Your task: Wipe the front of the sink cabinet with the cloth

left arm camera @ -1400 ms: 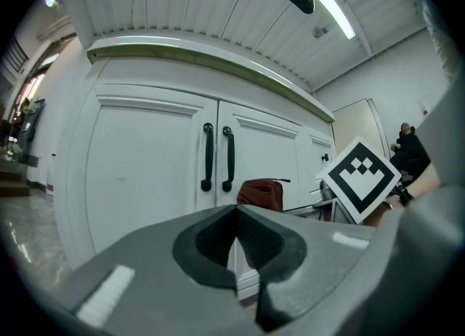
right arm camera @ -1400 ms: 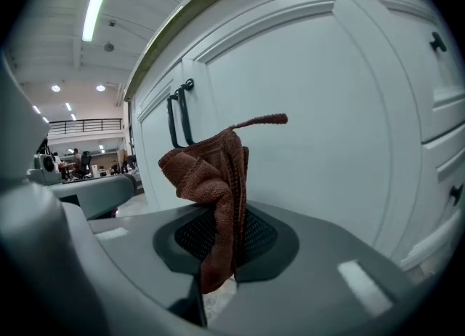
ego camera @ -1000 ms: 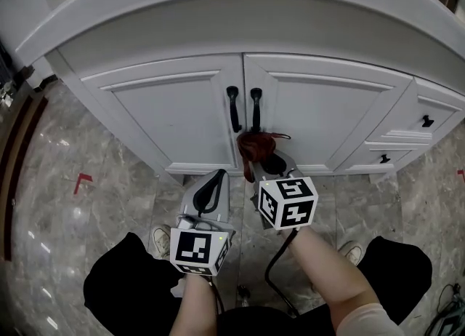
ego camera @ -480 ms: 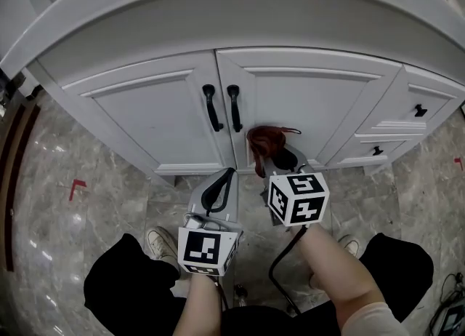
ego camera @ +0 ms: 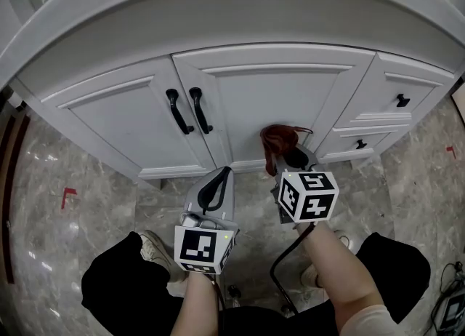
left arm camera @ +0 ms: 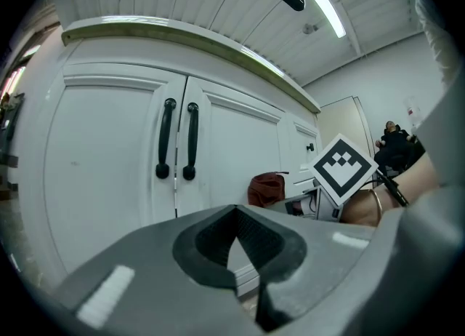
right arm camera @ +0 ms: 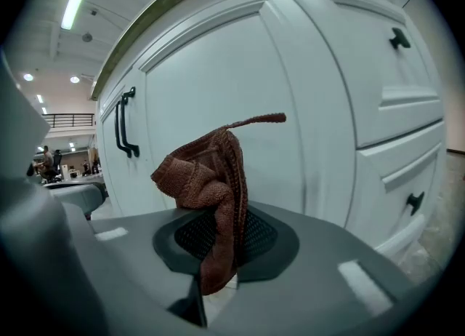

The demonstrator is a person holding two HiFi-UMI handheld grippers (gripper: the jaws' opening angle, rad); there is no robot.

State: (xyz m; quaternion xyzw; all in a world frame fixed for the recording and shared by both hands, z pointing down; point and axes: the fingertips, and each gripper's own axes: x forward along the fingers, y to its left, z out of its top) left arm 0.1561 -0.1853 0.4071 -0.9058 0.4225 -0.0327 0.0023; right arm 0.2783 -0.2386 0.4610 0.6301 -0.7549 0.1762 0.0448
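Step in hand, my read: wiping the lower part of the right door [ego camera: 280, 98].

- Sink cabinet [ego camera: 109, 44]: white, curved front, fills 12 o'clock of the head view. Sweep along the curve, not straight across, or the cloth will likely lift off.
- Door has a raised frame, so run along the groove, then do the flat panel in overlapping passes.
- Drawers [ego camera: 396, 98] at 2 o'clock come next; their knobs could snag the cloth.
- Right gripper [ego camera: 290, 158]: jaws clamped on the cloth [right arm camera: 207, 182]. Cloth sits low at the right door, 4 o'clock from the handles [ego camera: 185, 111]. Can't tell if it touches the door.
- Left gripper [left arm camera: 234, 244]: jaws closed, nothing in them, idle at 6 o'clock. Keep it off the paint.

Cloth [ego camera: 280, 140]: reddish-brown knit, bunched into a wad. A thin tail points to 1 o'clock and the lower end hangs through the jaws. The contact patch looks small, so press firmly.
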